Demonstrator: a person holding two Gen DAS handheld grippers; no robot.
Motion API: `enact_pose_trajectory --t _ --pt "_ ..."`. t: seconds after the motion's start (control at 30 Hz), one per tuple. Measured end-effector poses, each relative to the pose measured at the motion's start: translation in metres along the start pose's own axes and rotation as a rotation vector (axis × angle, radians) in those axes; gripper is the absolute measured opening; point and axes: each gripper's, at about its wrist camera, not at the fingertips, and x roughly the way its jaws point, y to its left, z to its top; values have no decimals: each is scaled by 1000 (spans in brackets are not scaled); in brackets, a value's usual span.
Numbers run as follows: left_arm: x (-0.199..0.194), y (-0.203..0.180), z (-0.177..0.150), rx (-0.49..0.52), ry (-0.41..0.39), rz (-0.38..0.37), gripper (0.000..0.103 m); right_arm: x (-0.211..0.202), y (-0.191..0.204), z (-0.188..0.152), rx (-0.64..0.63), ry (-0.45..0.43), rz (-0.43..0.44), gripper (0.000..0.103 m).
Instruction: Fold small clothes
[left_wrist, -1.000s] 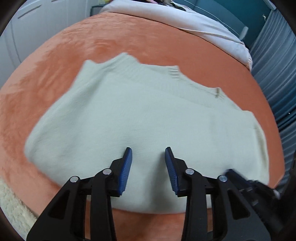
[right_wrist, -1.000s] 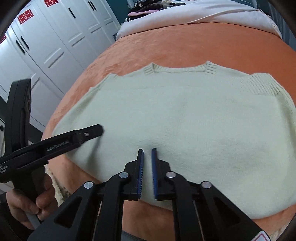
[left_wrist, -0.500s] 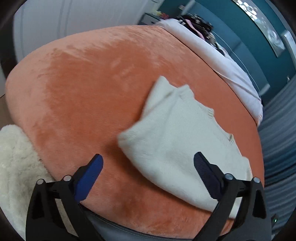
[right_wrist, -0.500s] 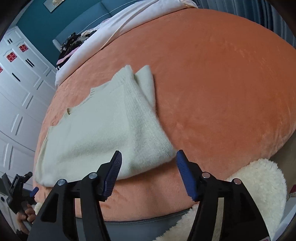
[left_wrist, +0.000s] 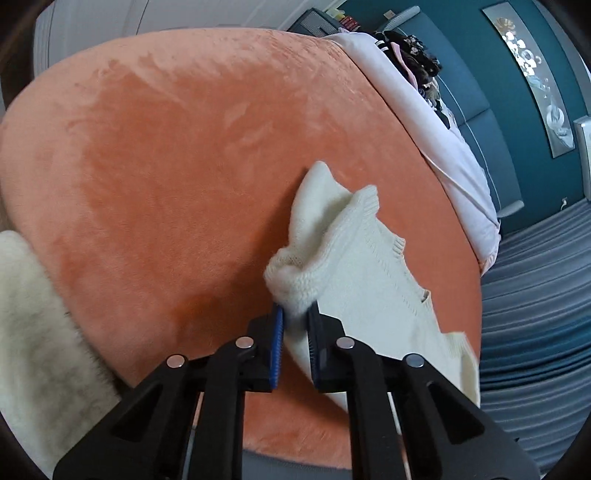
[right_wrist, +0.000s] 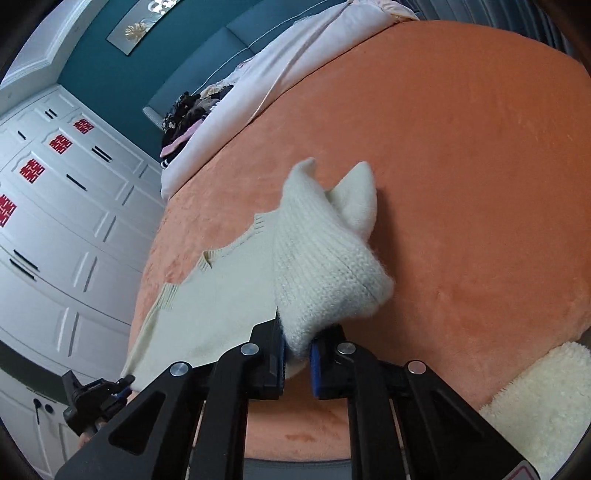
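A cream knit sweater (left_wrist: 373, 273) lies on the orange plush bed cover (left_wrist: 166, 166), its sleeves folded in. My left gripper (left_wrist: 295, 325) is shut on the sweater's near left corner. In the right wrist view the same sweater (right_wrist: 229, 295) stretches off to the left, and my right gripper (right_wrist: 297, 350) is shut on its near right corner, where the knit bunches up. The left gripper (right_wrist: 118, 387) shows at the far lower left of that view, holding the other corner.
A white fluffy rug (left_wrist: 33, 332) lies beside the bed, also in the right wrist view (right_wrist: 535, 406). A pale duvet (left_wrist: 436, 129) with dark clothes lies across the bed's far end. White wardrobe doors (right_wrist: 55, 221) stand to the left.
Both grippers were open half a second ago, one over each near corner of the sweater. Now each has moved in and shut on its corner, bunching the knit.
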Motion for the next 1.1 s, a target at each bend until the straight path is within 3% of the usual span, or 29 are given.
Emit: enact_pose_trajectory --t 0.07,0.17,0.3,0.4,0.47,0.57,0.7,0.77,0.83,0.87,0.97,1.1 --pt "10 11 -11 15 41 53 11 7 -14 -9 7 50 -59 10" --pt "36 32 -25 2 68 132 11 49 -54 -33 83 195 -160 10" --pt "15 15 -20 68 31 139 15 29 -40 -29 58 143 -195 18" --pt "-9 -7 -10 122 -52 135 27 15 -21 -12 -36 108 -235 21" --pt "-20 -25 -1 171 -135 134 46 12 -11 -2 -71 89 -240 23" --pt "-13 -51 18 209 -176 122 62 22 -2 12 -119 91 -285 26" --pt "11 -73 38 256 -120 118 62 22 -10 9 -95 142 -284 32" --pt "21 -77 44 275 -105 118 70 12 -23 -1 -62 164 -282 33" --pt "34 -85 48 312 -92 143 72 1 -28 -7 -41 137 -321 48" --pt "43 -89 50 334 -80 155 75 -8 -28 -6 -49 103 -353 49" --pt "75 -99 55 364 -35 179 77 -11 -20 19 -73 33 -349 51" --pt "124 -101 61 344 69 190 77 39 4 64 -151 36 -289 52"
